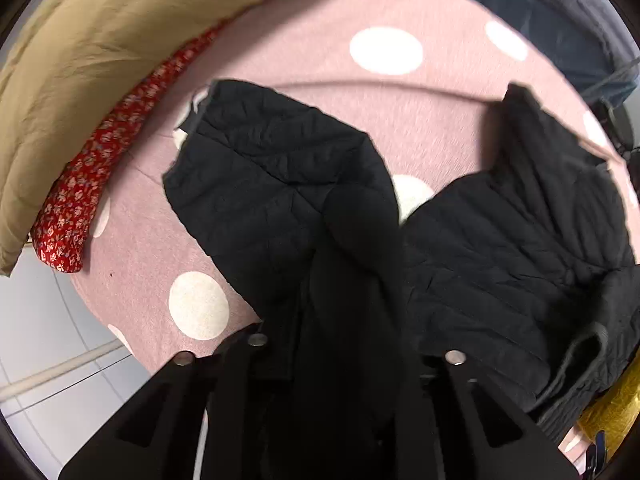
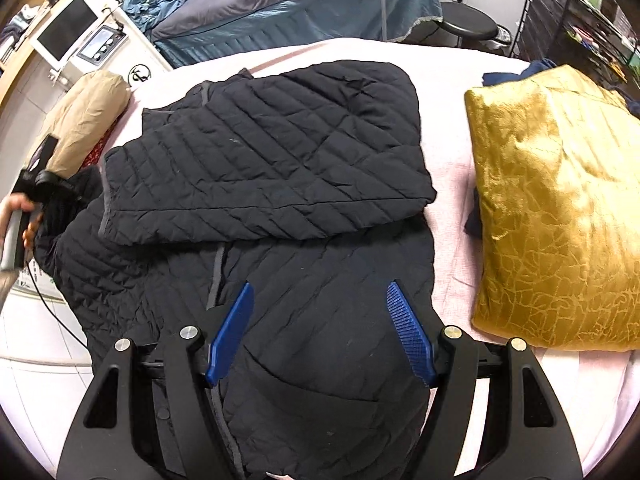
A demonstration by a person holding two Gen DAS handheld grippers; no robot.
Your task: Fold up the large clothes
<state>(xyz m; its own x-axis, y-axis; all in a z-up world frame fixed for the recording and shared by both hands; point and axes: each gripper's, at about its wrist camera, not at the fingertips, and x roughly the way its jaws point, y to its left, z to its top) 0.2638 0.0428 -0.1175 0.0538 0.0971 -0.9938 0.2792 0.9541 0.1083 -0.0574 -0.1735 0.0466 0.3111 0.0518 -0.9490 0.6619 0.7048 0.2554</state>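
A black quilted jacket lies spread on the pink bed, one half folded across the other. In the left wrist view a sleeve stretches away up and to the left, and the body lies to the right. My left gripper is shut on a bunched fold of the jacket, which hides its fingertips. In the right wrist view that gripper shows at the jacket's left edge, held by a hand. My right gripper hovers open over the near part of the jacket, its blue pads wide apart and holding nothing.
The bed has a pink sheet with white dots. A gold cushion lies at its right. A beige pillow and red floral cloth lie at its left edge, beyond which is white floor. A second bed, a stool and shelves stand behind.
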